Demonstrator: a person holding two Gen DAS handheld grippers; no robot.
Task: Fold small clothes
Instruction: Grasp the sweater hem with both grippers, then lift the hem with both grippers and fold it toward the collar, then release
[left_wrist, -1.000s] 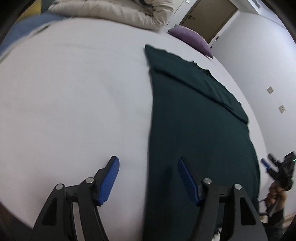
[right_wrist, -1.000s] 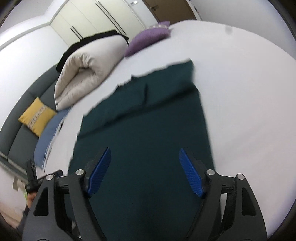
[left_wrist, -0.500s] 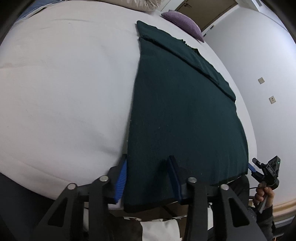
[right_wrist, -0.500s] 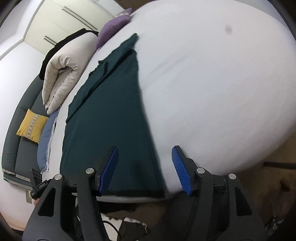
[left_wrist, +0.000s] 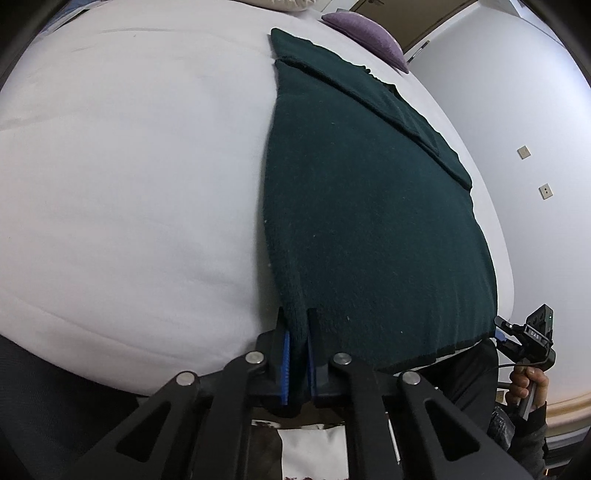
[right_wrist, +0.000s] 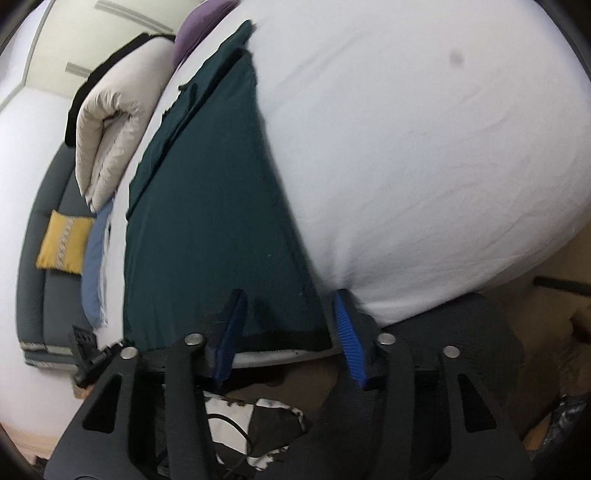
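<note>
And here we are at the foot of the bed (left_wrist: 129, 184), where the dark green knit garment (left_wrist: 369, 221) lies flat on the white sheet, its far end already turned back in a narrow band up by the purple cushion (left_wrist: 369, 27). The left gripper (left_wrist: 297, 332) has its 2 blue pads pinched right onto the near left corner of the hem, with the cloth bunched into a small ridge between them. Over on the other side, the right gripper (right_wrist: 288, 325) straddles the near right corner, jaws closing, with the black-trimmed hem between them but the pads not yet pressing on it.

This looks like soft, fairly thick knit: light, limp, no stiffness at all, likely to sag and stretch if lifted by 1 point. So the 2 near corners are the sensible hold, right on the trimmed hem where the fabric is firmest. The texture should sit well in the ribbed pads, with little risk of slipping.
</note>
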